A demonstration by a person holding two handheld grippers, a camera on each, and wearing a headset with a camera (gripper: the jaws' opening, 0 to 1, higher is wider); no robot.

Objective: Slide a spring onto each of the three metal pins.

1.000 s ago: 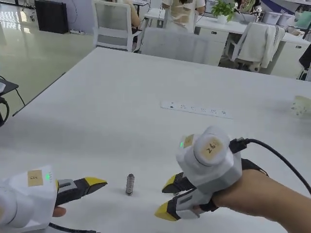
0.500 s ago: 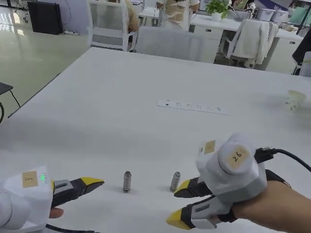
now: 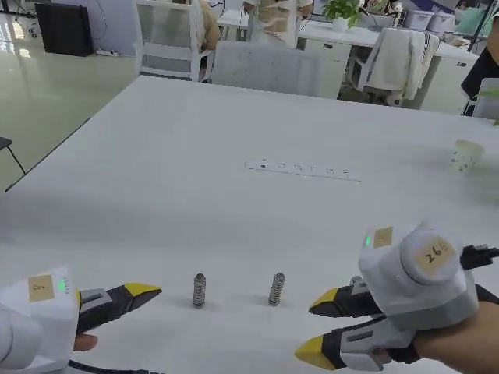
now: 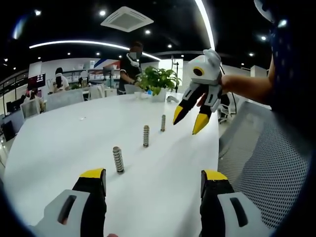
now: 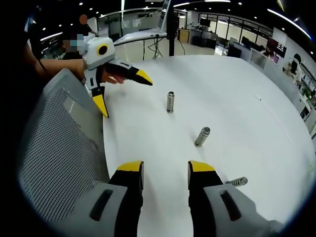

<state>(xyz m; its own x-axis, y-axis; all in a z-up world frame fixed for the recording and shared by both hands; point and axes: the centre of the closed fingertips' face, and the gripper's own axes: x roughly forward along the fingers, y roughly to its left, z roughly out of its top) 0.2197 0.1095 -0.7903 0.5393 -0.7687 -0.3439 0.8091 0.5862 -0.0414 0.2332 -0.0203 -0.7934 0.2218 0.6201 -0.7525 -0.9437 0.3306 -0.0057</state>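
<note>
Right claw is hovering wide and empty just right of the upright middle spring; left claw, also wide, is hovering farther off.

The table is white, springs silver; left gripper and right gripper white, jaws black, yellow-tipped.

The left gripper and right gripper hover low, facing each other, fingers spread apart.
</note>
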